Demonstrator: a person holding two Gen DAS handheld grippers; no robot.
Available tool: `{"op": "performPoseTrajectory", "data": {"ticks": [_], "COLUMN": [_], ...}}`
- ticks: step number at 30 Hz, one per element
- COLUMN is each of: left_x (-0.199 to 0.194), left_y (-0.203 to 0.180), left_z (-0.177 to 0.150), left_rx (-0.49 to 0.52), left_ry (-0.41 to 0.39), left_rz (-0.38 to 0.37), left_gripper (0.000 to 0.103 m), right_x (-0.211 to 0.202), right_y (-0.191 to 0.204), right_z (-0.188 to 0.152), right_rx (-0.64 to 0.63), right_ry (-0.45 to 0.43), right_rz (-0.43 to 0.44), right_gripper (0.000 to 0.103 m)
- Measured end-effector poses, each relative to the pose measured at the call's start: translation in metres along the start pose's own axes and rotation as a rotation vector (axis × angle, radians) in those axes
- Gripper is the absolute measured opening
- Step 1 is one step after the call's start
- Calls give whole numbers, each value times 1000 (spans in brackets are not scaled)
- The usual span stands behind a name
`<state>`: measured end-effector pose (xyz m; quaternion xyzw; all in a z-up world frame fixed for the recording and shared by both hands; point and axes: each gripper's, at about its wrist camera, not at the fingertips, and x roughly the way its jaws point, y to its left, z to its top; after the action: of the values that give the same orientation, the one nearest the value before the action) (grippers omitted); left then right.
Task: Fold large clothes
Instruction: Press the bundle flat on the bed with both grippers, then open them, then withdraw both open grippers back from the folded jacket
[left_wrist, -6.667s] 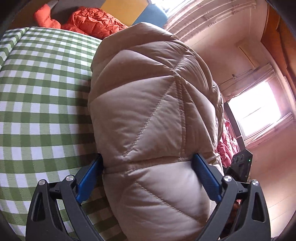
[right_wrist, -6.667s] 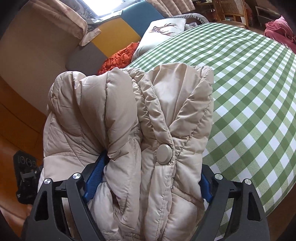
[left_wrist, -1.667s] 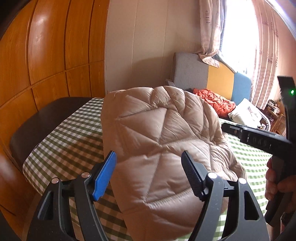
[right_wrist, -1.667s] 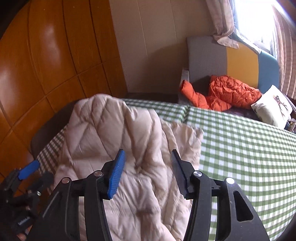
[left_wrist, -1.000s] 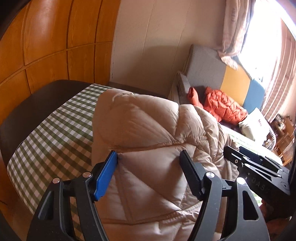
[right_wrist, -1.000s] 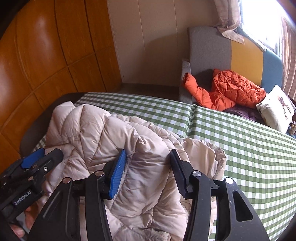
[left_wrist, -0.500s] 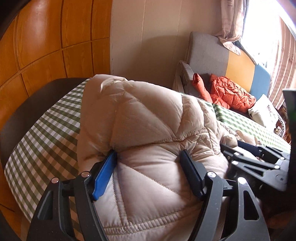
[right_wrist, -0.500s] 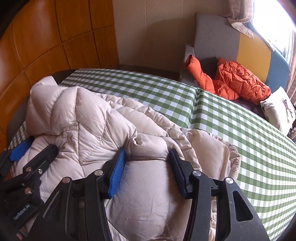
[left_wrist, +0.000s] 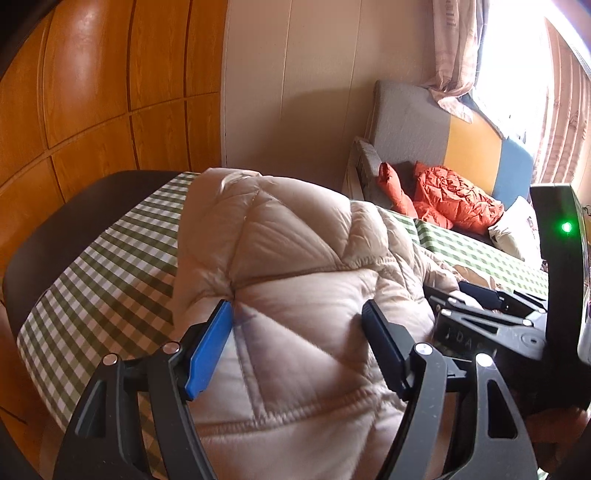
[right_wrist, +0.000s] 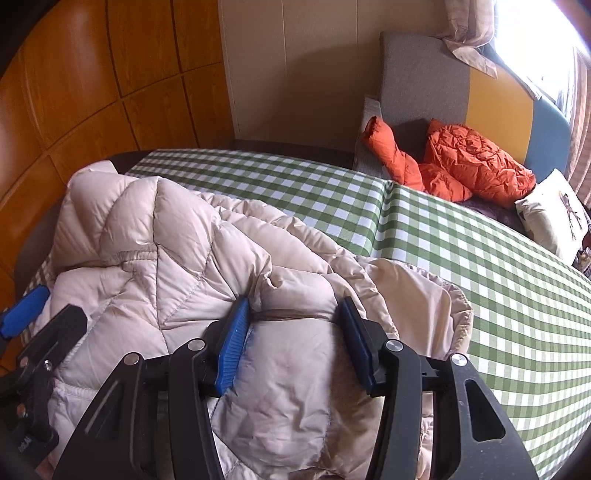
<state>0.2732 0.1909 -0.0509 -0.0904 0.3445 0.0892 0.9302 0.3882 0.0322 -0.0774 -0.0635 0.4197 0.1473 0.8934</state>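
Beige quilted coat (right_wrist: 184, 280), bunched on checked table (right_wrist: 498, 295). Left gripper (left_wrist: 297, 328) and right gripper (right_wrist: 293, 325): jaws part-open, each pinching a puffy fold. Advice: lower evenly, release once flat.

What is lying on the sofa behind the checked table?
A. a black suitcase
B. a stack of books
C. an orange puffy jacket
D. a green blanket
C: a crumpled orange puffy jacket lies on the sofa seat, next to a white cushion, beyond the far edge of the green-checked table.
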Motion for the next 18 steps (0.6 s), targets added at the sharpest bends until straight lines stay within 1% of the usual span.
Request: {"op": "performPoseTrajectory", "data": {"ticks": [8,9,10,18], "left_x": [-29,-32,-38,-78], "left_y": [2,3,3,5], "left_z": [-5,-5,-6,-22], "left_rx": [14,14,16,28], "left_ry": [-29,-34,-42,-87], "left_rz": [6,6,9,1], "left_gripper": [72,72,72,78], "right_x": [-40,-47,-53,-103], "right_y": [-5,-6,-6,-14], "right_z": [1,0,-1,-31], "right_rx": [19,21,25,41], "right_ry": [-67,-78,-87,-139], "right_rz": [23,28,32,61], "right_gripper": [51,54,61,62]}}
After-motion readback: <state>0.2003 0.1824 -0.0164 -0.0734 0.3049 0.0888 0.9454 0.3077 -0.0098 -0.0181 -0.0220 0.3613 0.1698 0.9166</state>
